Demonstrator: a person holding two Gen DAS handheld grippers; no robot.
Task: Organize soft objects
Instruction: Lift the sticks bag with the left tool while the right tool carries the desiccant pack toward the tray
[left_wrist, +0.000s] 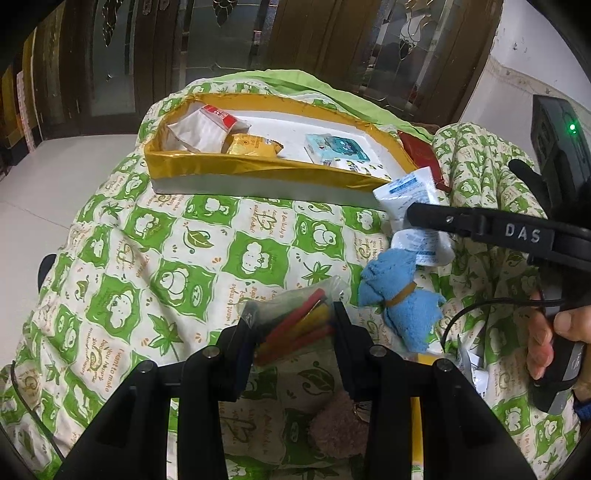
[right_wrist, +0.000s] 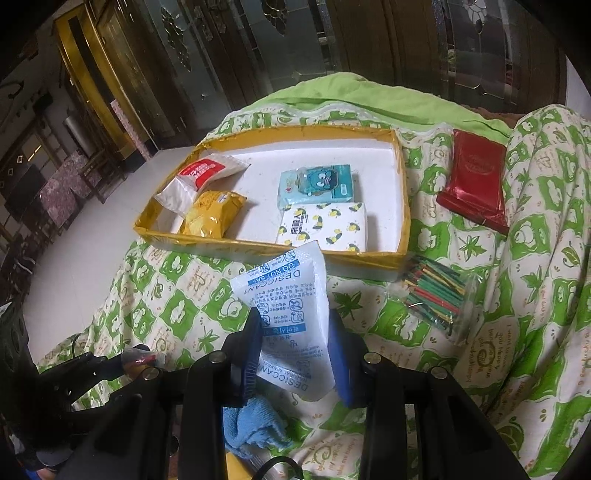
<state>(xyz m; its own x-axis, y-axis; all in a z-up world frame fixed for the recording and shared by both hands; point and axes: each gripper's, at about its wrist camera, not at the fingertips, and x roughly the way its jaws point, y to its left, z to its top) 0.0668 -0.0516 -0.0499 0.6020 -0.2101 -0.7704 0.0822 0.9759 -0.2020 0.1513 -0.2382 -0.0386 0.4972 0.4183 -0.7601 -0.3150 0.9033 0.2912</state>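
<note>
Dark wooden doors with frosted glass panels stand behind a soft surface covered by a green and cream quilt (right_wrist: 177, 302) printed with leaves and cartoon sheep. On the quilt lies a shallow tray (right_wrist: 404, 206) with yellow taped walls and a white floor. Inside it are a white packet with a red label (right_wrist: 201, 175), a yellow packet (right_wrist: 214, 214), a pale blue tissue pack with a cartoon face (right_wrist: 317, 182) and a white tissue pack with small yellow prints (right_wrist: 323, 227). The right gripper (right_wrist: 295, 332) pinches a white desiccant pouch (right_wrist: 288, 299) with blue print between its blue pads; the pouch stands upright and crumpled, held above the quilt just in front of the tray's near wall. Below it lies a blue towel (left_wrist: 399, 295), rolled and tied round the middle with a brown band. The left gripper (left_wrist: 291, 332) closes on a clear bag of red and yellow sticks (left_wrist: 299, 321), low over the quilt. Another clear bag of thin green, red and yellow sticks (right_wrist: 436, 291) lies to the right of the tray, and a shiny red packet (right_wrist: 474, 181) lies beyond it, near the tray's right wall. A fuzzy pinkish-brown item (left_wrist: 338, 424) sits under the left gripper.
</note>
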